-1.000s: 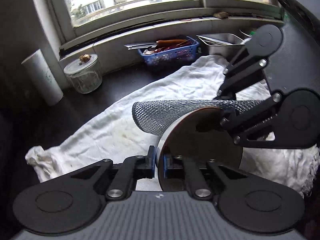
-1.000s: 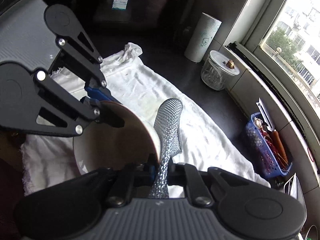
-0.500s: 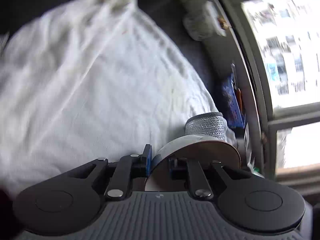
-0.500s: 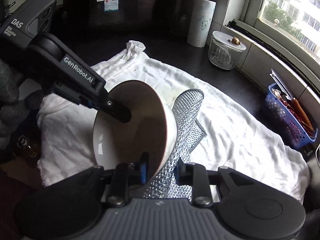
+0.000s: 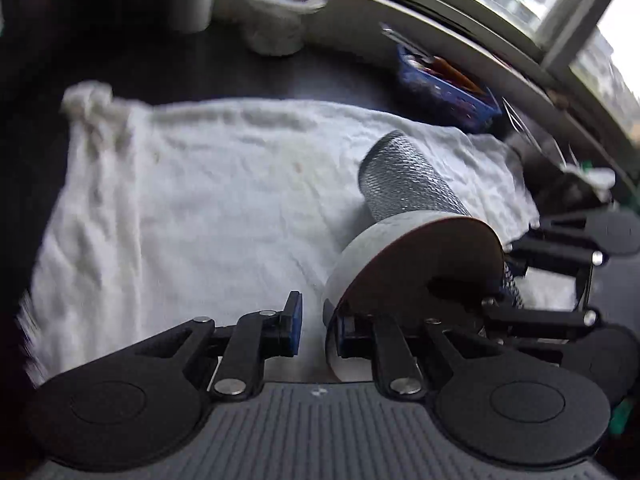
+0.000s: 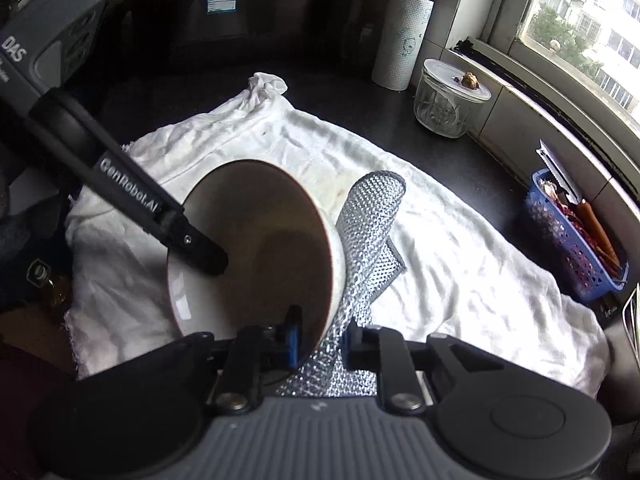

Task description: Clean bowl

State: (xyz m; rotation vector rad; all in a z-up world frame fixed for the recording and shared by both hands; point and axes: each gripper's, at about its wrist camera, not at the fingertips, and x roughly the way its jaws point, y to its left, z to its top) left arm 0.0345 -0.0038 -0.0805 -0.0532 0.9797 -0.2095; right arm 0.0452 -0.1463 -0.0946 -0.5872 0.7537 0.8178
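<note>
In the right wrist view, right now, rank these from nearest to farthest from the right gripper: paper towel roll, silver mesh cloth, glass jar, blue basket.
1. Silver mesh cloth: between the right gripper fingers, against the bowl.
2. Blue basket: far right, under the window ledge.
3. Glass jar: upper right, on the dark counter.
4. Paper towel roll: farthest back, left of the jar.
</note>
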